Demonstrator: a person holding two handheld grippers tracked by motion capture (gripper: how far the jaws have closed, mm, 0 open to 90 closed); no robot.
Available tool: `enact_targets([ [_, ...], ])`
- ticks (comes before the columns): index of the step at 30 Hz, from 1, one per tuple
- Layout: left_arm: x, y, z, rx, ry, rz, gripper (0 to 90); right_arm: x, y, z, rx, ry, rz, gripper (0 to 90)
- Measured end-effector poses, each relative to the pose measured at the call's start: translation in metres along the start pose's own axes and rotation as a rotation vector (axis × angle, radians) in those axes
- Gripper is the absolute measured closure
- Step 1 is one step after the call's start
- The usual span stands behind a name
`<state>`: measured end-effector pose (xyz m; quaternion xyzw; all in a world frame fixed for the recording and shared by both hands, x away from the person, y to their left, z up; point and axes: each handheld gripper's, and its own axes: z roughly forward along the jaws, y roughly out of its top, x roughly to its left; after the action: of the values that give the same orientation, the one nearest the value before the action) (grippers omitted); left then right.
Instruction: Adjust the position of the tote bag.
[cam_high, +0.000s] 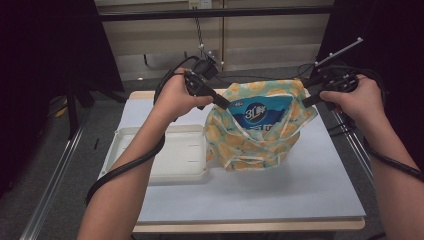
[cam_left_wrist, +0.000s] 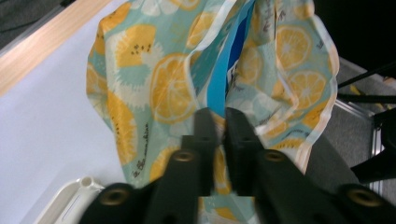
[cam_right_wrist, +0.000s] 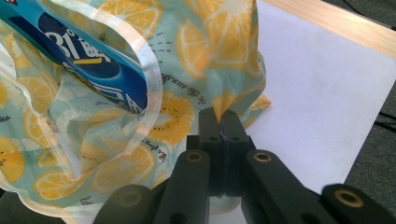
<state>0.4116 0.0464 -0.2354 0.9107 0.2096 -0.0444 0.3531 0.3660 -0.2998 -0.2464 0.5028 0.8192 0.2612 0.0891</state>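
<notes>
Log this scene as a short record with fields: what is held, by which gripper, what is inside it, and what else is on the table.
held item: lemon-print bag, lifted open by its top edges
left gripper: shut on the bag's edge
right gripper: shut on the bag's opposite edge
contents: blue packet standing in the bag's mouth
beside the bag: white tray, on the left gripper's side
surface: white table top

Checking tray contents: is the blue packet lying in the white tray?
No, the blue packet sits inside the lemon-print bag, beside the white tray.
</notes>
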Motion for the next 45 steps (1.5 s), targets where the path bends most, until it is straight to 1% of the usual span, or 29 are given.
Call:
enact_targets([
  [2,-0.001,0.002,-0.004,-0.015,0.001,-0.006,88.8,0.000,0.001,-0.001,-0.001,-0.001,-0.004,90.0],
  [3,0.000,0.004,-0.007,-0.013,0.002,0.002,89.6,0.000,0.001,-0.003,0.000,0.001,-0.004,90.0],
  [4,0.000,0.005,-0.011,-0.027,0.002,-0.003,90.0,0.001,0.001,-0.004,-0.004,0.002,0.008,90.0],
  [6,0.001,0.008,-0.017,-0.051,0.000,-0.005,90.0,0.000,0.002,-0.007,-0.005,-0.001,0.006,90.0],
  [9,0.003,0.012,-0.027,-0.081,0.012,-0.018,90.0,-0.002,0.002,-0.011,-0.010,0.000,0.008,90.0],
  [10,0.004,0.013,-0.029,-0.090,0.019,-0.016,90.0,-0.002,0.002,-0.012,-0.013,-0.001,0.015,90.0],
  [11,0.005,0.014,-0.031,-0.087,0.030,-0.015,90.0,-0.003,0.002,-0.014,-0.017,0.000,0.017,90.0],
  [14,0.010,0.015,-0.034,-0.127,0.041,-0.043,90.0,-0.006,0.002,-0.019,-0.023,-0.005,0.023,90.0],
  [15,0.013,0.015,-0.035,-0.138,0.042,-0.049,90.0,-0.007,0.002,-0.021,-0.030,0.005,0.031,90.0],
  [16,0.016,0.015,-0.034,-0.164,0.044,-0.052,90.0,-0.008,0.003,-0.022,-0.035,0.013,0.033,90.0],
  [17,0.018,0.015,-0.034,-0.172,0.057,-0.059,90.0,-0.009,0.003,-0.024,-0.038,0.019,0.034,90.0],
  [19,0.024,0.015,-0.034,-0.189,0.055,-0.081,90.0,-0.011,0.004,-0.025,-0.040,0.021,0.043,90.0],
  [20,0.026,0.015,-0.034,-0.198,0.050,-0.086,90.0,-0.011,0.005,-0.026,-0.040,0.021,0.046,90.0],
  [22,0.030,0.015,-0.032,-0.211,0.056,-0.092,90.0,-0.013,0.008,-0.028,-0.046,0.017,0.049,90.0],
  [23,0.032,0.014,-0.029,-0.209,0.056,-0.103,90.0,-0.013,0.008,-0.029,-0.050,0.015,0.048,90.0],
  [26,0.037,0.012,-0.021,-0.187,0.060,-0.112,90.0,-0.015,0.011,-0.027,-0.043,0.007,0.045,89.5],
  [27,0.038,0.011,-0.019,-0.179,0.062,-0.111,90.0,-0.015,0.012,-0.025,-0.038,0.002,0.033,89.2],
  [30,0.039,0.010,-0.014,-0.170,0.064,-0.111,90.0,-0.013,0.011,-0.023,-0.032,-0.010,0.022,87.8],
  [31,0.040,0.010,-0.012,-0.173,0.062,-0.117,90.0,-0.013,0.011,-0.022,-0.030,-0.012,0.017,86.9],
  [33,0.040,0.010,-0.010,-0.161,0.064,-0.113,90.0,-0.011,0.010,-0.022,-0.041,-0.018,0.007,81.3],
  [34,0.040,0.010,-0.009,-0.162,0.059,-0.113,90.0,-0.010,0.010,-0.022,-0.051,-0.025,0.000,79.0],
  [35,0.039,0.010,-0.008,-0.164,0.060,-0.120,90.0,-0.009,0.010,-0.023,-0.046,-0.024,-0.005,76.0],
  [36,0.039,0.010,-0.008,-0.165,0.061,-0.119,90.0,-0.008,0.010,-0.023,-0.052,-0.036,-0.029,70.7],
  [37,0.038,0.011,-0.007,-0.156,0.061,-0.113,90.0,-0.007,0.010,-0.023,-0.059,-0.048,-0.034,70.8],
  [39,0.037,0.011,-0.007,-0.154,0.063,-0.108,90.0,-0.004,0.009,-0.023,-0.059,-0.030,-0.061,67.5],
  [40,0.036,0.012,-0.006,-0.156,0.063,-0.111,90.0,-0.002,0.009,-0.023,-0.063,-0.032,-0.079,67.3],
  [41,0.036,0.012,-0.006,-0.152,0.062,-0.108,90.0,0.001,0.009,-0.022,-0.055,-0.037,-0.092,66.7],
  [42,0.035,0.012,-0.006,-0.154,0.063,-0.108,90.0,0.002,0.009,-0.021,-0.052,-0.031,-0.100,65.9],
  [45,0.034,0.012,-0.005,-0.148,0.062,-0.103,90.0,0.010,0.010,-0.022,-0.074,-0.011,-0.122,62.7],
])
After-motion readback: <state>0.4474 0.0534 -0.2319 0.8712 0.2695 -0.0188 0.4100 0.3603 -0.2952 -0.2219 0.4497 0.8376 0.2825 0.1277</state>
